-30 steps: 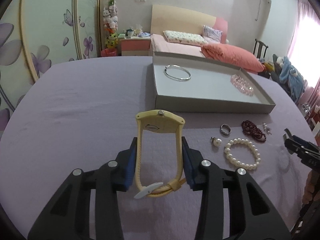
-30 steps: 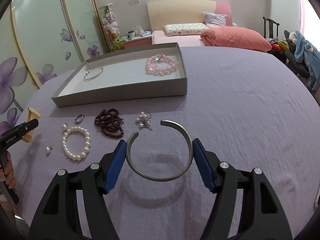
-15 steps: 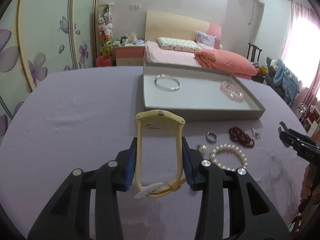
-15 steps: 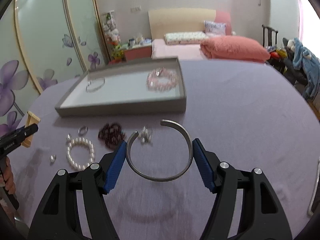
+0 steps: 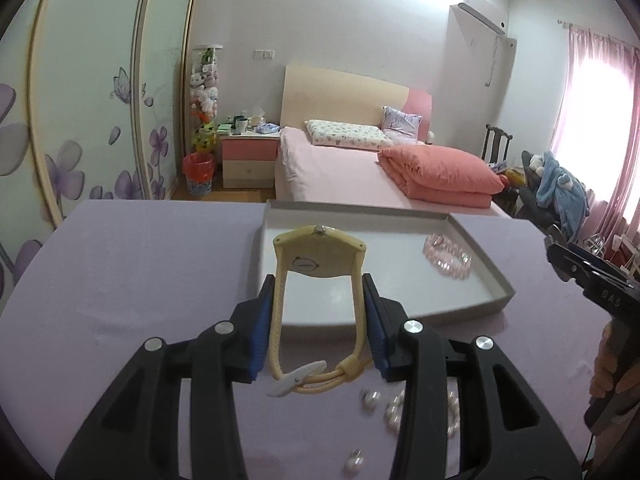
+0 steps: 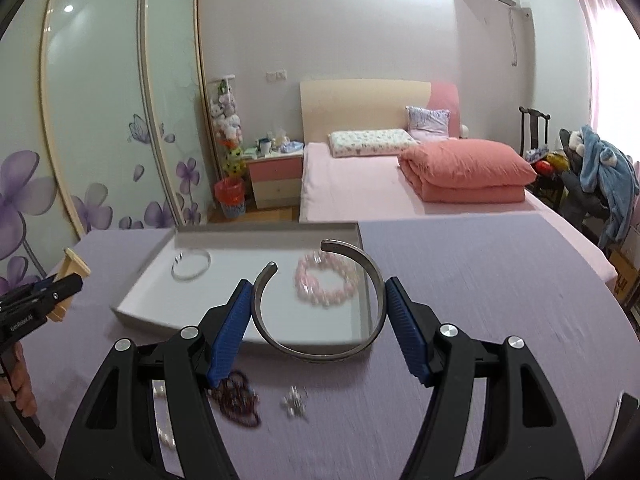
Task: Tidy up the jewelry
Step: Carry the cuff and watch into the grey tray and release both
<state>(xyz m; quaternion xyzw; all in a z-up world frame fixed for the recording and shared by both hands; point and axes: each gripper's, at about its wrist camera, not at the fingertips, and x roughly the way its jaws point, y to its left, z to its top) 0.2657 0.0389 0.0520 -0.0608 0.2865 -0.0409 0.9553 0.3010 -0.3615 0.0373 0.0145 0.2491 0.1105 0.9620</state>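
My left gripper (image 5: pixel 318 312) is shut on a cream-yellow watch (image 5: pixel 318 260), its strap pinched between the blue pads, lifted in front of the grey tray (image 5: pixel 476 304). In the tray lies a pink bead bracelet (image 5: pixel 446 258). My right gripper (image 6: pixel 318 312) is shut on an open silver cuff bangle (image 6: pixel 320 348), held above the tray's near edge (image 6: pixel 140 312). The tray also holds a thin silver bangle (image 6: pixel 191 266) beside the pink bead bracelet (image 6: pixel 326 280). On the purple cloth below lie dark red beads (image 6: pixel 240 404), a small silver piece (image 6: pixel 294 402) and white pearls (image 5: pixel 394 412).
The purple cloth-covered table (image 5: pixel 140 280) spreads to the left of the tray. A pearl earring (image 5: pixel 354 460) lies near my left gripper. Behind the table stand a pink bed (image 6: pixel 360 188), a nightstand and a wardrobe with flower doors. A chair with clothes is at the right.
Both grippers have risen and tilted up, carrying the watch and the cuff toward the tray. The loose jewelry on the cloth has dropped low in both views.
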